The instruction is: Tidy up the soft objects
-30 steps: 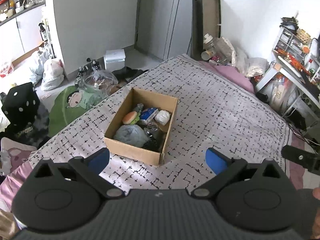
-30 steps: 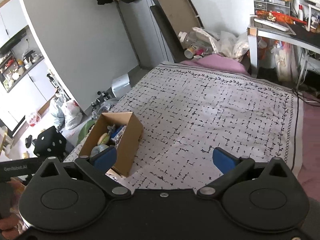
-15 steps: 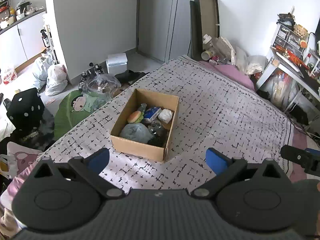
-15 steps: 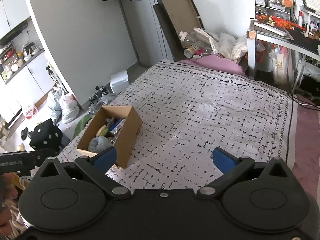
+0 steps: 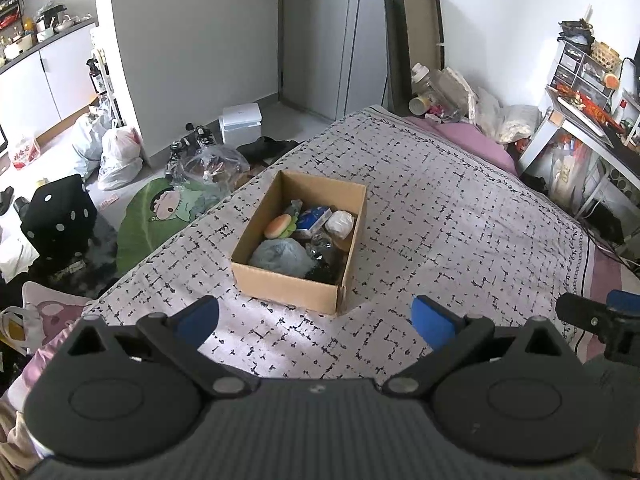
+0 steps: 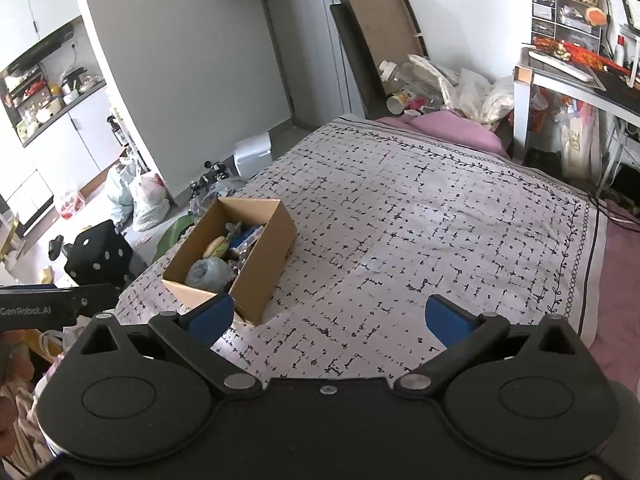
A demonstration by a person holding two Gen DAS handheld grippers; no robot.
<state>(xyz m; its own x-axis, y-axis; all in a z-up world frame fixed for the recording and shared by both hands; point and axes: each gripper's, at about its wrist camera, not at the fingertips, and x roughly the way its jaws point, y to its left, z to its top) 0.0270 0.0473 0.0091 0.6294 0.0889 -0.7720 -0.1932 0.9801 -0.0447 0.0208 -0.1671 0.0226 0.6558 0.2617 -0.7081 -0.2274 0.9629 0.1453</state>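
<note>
An open cardboard box [image 5: 280,286] [image 6: 264,276] sits on the patterned bedspread near the bed's left edge. Inside lie a burger-shaped toy [image 5: 279,225] [image 6: 215,245], a grey-blue bundle [image 5: 280,256] [image 6: 208,273], a white wad [image 5: 339,223], a blue pack [image 5: 315,216] and dark items. My left gripper [image 5: 314,318] hangs open above the near part of the bed, short of the box. Further right, my right gripper [image 6: 328,318] is open too, with nothing between its fingers. The box lies ahead of its left finger.
The bedspread [image 6: 420,216] stretches wide to the right of the box. Bags [image 5: 120,152], a black dotted cube [image 5: 60,216] and a green mat [image 5: 148,224] crowd the floor on the left. A desk [image 6: 576,84] stands at the right, bottles and bags [image 6: 432,84] at the bed's far end.
Both grippers have pulled back and risen a little, so the box looks smaller and further off. Both stayed open. Nothing in the box has moved.
</note>
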